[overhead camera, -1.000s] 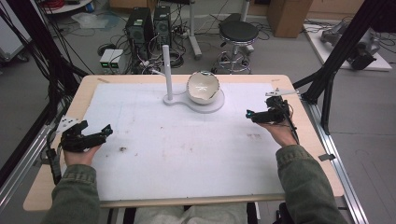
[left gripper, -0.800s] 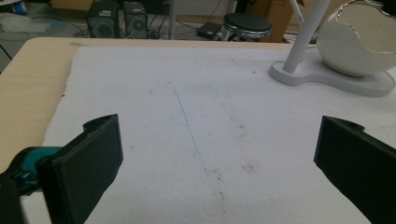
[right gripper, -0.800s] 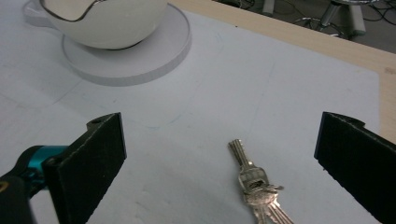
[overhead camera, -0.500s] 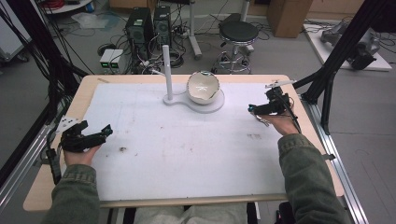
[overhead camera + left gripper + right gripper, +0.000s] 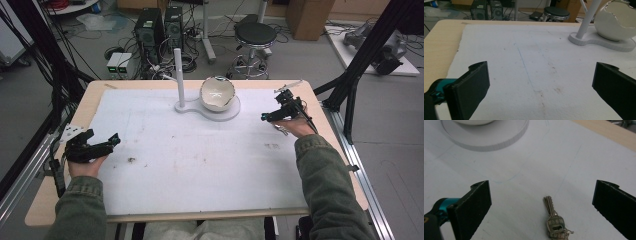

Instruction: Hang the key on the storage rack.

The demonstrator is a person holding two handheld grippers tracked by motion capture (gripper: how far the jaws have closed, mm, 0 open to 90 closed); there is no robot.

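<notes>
A: Right gripper [image 5: 270,117] is logged at the right of the high view, held in the person's right hand [image 5: 295,125] just above the white mat [image 5: 200,165]. State of the jaws?

B: Spread wide, as seen in the right gripper view; nothing is held between them. A bunch of keys [image 5: 554,222] is seen lying flat on the mat at the lower centre of that view, between the two jaws but touched by neither. The blades are pointed toward the top of the frame.

A: Can the keys be made out from above?

B: Not clearly. Something small and pale is seen just beside the right hand in the high view, too small to be identified with certainty.

A: Left gripper [image 5: 107,145]?

B: Recorded at the lower left of the high view, held in the left hand [image 5: 85,162] near the left edge of the mat. Its jaws are likewise spread, with only bare, stained mat between them in the left gripper view.

A: Other items on the worktop [image 5: 60,195]?

B: A white stand [image 5: 210,107] is noted at the upper centre of the high view, made up of a flat base and an upright post [image 5: 178,75]. A white egg-shaped shell [image 5: 217,93] with a broken-looking opening is seated on the round part of the base. The rim of that base is seen at the top left of the right gripper view, near the keys yet apart from them. The two grippers are well apart from each other.
</notes>
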